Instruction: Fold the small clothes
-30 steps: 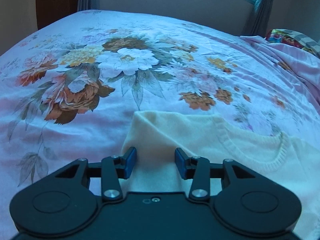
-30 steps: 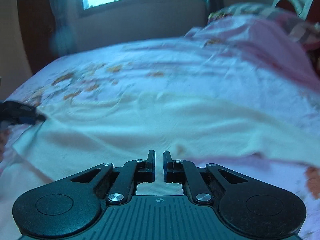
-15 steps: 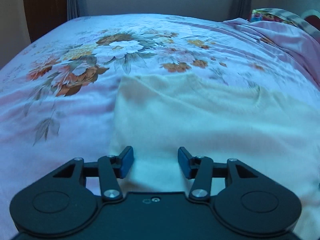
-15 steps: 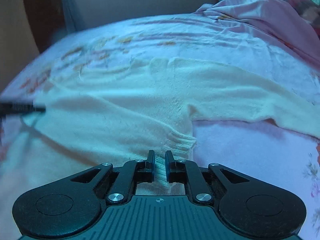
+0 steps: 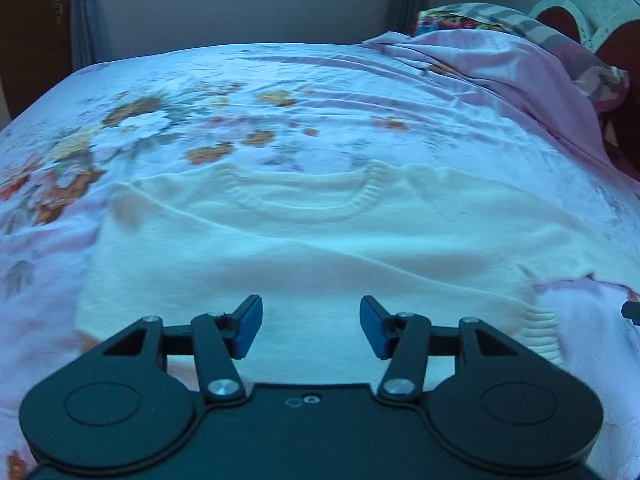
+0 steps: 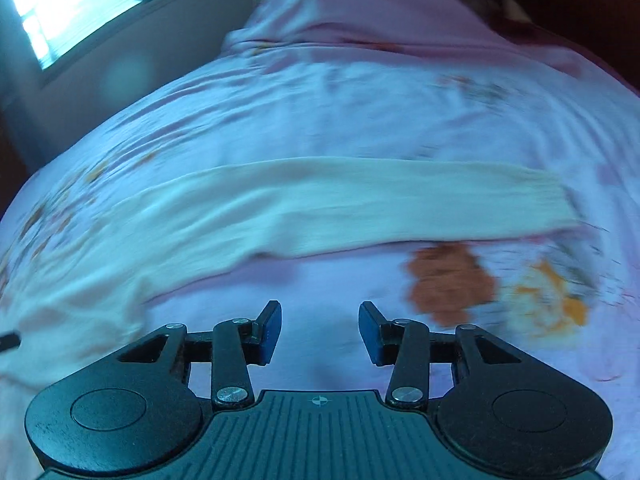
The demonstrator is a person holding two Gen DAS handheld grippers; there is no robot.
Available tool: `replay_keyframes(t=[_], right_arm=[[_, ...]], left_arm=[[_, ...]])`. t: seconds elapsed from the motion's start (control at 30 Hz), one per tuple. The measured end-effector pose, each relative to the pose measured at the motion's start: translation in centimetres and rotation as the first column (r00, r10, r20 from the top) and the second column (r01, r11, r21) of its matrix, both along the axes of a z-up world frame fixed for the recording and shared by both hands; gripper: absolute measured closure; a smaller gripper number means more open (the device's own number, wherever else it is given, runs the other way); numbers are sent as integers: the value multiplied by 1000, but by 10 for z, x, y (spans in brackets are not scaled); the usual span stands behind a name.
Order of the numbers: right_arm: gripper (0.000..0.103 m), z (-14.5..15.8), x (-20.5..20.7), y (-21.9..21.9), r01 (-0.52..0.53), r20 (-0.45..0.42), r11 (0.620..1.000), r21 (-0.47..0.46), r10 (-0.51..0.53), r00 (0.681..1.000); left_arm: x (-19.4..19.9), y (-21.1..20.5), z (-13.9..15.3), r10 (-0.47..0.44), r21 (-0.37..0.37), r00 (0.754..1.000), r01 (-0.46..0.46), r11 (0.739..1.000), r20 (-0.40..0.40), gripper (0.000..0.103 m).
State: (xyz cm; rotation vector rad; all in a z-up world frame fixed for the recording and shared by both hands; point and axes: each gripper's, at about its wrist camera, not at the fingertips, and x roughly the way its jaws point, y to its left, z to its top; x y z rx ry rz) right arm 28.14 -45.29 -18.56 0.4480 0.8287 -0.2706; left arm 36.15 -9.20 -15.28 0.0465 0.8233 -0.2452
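Note:
A cream knitted sweater (image 5: 304,240) lies flat on the floral bedsheet (image 5: 192,120), its ribbed neckline (image 5: 320,212) facing away from me. My left gripper (image 5: 311,326) is open and empty, just above the sweater's near hem. In the right wrist view one long cream sleeve (image 6: 360,204) stretches sideways across the sheet. My right gripper (image 6: 320,332) is open and empty over bare sheet, in front of that sleeve.
A pink duvet (image 5: 500,64) and a patterned pillow (image 5: 520,28) are piled at the far right near the headboard (image 5: 560,8). A wall with a window (image 6: 60,8) is behind the bed. A dark tip (image 5: 632,312) shows at the right edge of the left wrist view.
My right gripper opened, letting go of the sweater's hem, and swung right toward the sleeve. My left gripper pulled back and turned right, staying open.

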Motion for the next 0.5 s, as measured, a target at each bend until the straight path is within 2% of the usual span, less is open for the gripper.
replay_keyframes(t=[0.1, 0.23, 0.4, 0.43, 0.47, 0.5], right_arm=[[59, -8, -9, -49, 135, -15, 989, 57, -135, 991], [60, -12, -19, -106, 286, 1, 945, 161, -290, 957], [60, -15, -8, -144, 396, -3, 897, 195, -404, 915], [70, -15, -4, -146, 414, -2, 892, 182, -421, 907], [86, -15, -2, -148, 428, -2, 888, 165, -434, 901], [91, -16, 0, -151, 448, -2, 882, 149, -453, 892]], left_arm=[[3, -22, -6, -15, -7, 1000, 15, 1000, -13, 52], [11, -40, -15, -5, -14, 999, 4, 1000, -34, 52], [12, -39, -21, -1, -15, 999, 1, 1000, -53, 52], [11, -36, -20, 2, -15, 999, -3, 1000, -52, 52], [11, -33, -19, 3, -15, 999, -4, 1000, -52, 52], [11, -30, -18, 2, -15, 999, -3, 1000, -53, 52]])
